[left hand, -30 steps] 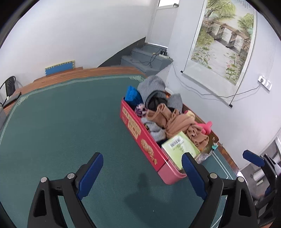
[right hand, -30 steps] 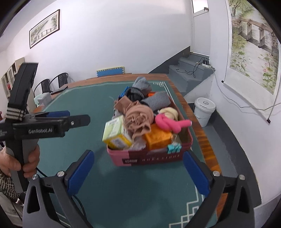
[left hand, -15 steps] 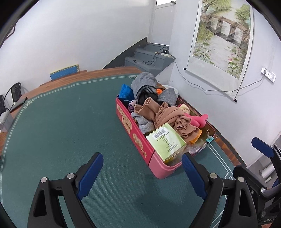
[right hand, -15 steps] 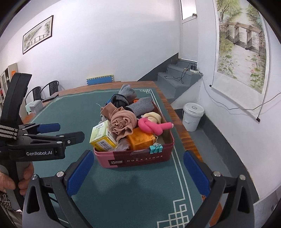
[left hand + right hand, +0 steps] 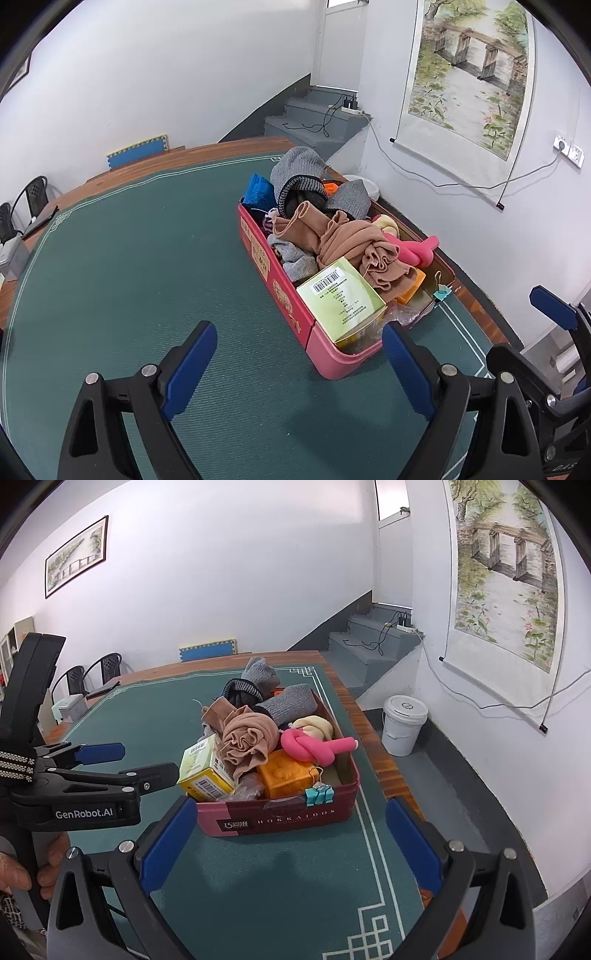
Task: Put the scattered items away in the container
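Note:
A pink and dark red box (image 5: 280, 295) (image 5: 280, 818) stands on the green table mat, heaped with items: a green and yellow carton (image 5: 341, 299) (image 5: 205, 766), tan stockings (image 5: 354, 247) (image 5: 247, 738), grey socks (image 5: 299, 166), a knotted pink toy (image 5: 314, 747), an orange block (image 5: 288, 775) and teal binder clips (image 5: 319, 795). My left gripper (image 5: 299, 365) is open and empty, in front of the box's near corner. My right gripper (image 5: 290, 834) is open and empty, just short of the box's end wall. The left gripper also shows in the right wrist view (image 5: 99, 771).
The green mat (image 5: 129, 258) is bordered by a wooden table edge (image 5: 384, 760). A white bucket (image 5: 404, 723) stands on the floor to the right. Grey steps (image 5: 314, 114) with a power strip rise behind. A scroll painting (image 5: 472, 70) hangs on the wall.
Both grippers have drawn back from the box and risen a little; the box now sits farther away in both views. Both stayed open and empty.

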